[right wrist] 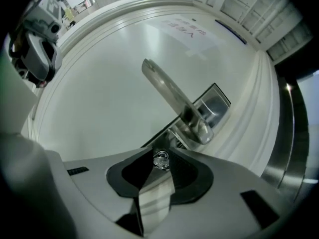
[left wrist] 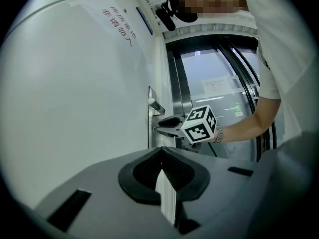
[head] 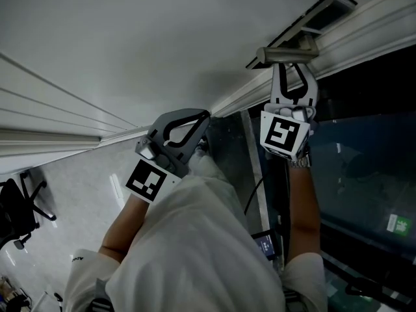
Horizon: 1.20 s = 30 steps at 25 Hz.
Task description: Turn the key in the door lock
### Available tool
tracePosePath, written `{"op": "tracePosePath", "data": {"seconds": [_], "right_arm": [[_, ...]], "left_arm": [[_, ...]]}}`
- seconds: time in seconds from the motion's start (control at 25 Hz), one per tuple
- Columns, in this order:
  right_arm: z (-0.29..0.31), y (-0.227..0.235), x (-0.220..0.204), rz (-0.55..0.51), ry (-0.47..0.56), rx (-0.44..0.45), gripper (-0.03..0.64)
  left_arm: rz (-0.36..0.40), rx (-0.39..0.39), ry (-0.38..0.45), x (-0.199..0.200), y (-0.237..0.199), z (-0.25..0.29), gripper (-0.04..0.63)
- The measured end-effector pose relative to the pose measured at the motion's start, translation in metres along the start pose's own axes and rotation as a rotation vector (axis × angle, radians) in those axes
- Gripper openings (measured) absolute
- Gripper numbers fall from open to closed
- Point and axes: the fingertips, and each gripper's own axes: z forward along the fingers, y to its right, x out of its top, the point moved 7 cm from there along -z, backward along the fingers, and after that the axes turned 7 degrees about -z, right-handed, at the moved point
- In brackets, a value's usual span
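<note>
A small silvery key (right wrist: 161, 160) sticks out of the lock just under the metal lever handle (right wrist: 172, 101) of the white door. My right gripper (right wrist: 160, 157) points level at the door, and its tips are closed on the key's head. From the head view the right gripper (head: 290, 77) reaches up to the handle (head: 286, 54) by the door's edge. My left gripper (left wrist: 160, 151) is held off to the side with its tips together and nothing between them; in the head view the left gripper (head: 190, 123) sits close to the white door panel.
The white door (right wrist: 109, 83) carries a paper notice (right wrist: 187, 31). To its right stand a metal frame and glass panels (left wrist: 219, 83). The right gripper's marker cube (left wrist: 200, 125) and the person's forearm (left wrist: 244, 126) cross the left gripper view. An office chair (head: 19, 207) stands on the floor at left.
</note>
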Motion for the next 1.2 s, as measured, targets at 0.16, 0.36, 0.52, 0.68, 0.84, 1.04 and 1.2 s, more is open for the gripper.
{"op": "tracePosePath", "data": {"seconds": [0.16, 0.36, 0.52, 0.68, 0.84, 1.04, 1.2], "right_arm": [[-0.013, 0.004, 0.011, 0.157, 0.098, 0.000, 0.089], [-0.032, -0.004, 0.024, 0.418, 0.203, 0.084, 0.065], [-0.041, -0.020, 0.023, 0.538, 0.232, 0.198, 0.027], [-0.052, -0.039, 0.015, 0.602, 0.247, 0.290, 0.006], [-0.066, -0.053, -0.003, 0.709, 0.266, 0.390, 0.004], [-0.085, -0.068, -0.021, 0.777, 0.332, 0.500, 0.005], [-0.102, -0.080, -0.031, 0.893, 0.378, 0.591, 0.003]], "left_arm": [[-0.005, 0.038, 0.004, -0.001, -0.001, -0.005, 0.004], [0.011, 0.104, -0.001, 0.002, 0.003, -0.009, 0.003], [0.009, 0.166, -0.013, 0.002, 0.003, -0.008, 0.003], [-0.023, 0.219, -0.032, -0.006, 0.014, -0.005, 0.004], [-0.044, 0.259, -0.072, -0.019, 0.033, 0.001, 0.003], [-0.082, 0.312, -0.108, -0.034, 0.060, 0.002, 0.004], [-0.087, 0.383, -0.100, -0.040, 0.077, -0.003, 0.004]]}}
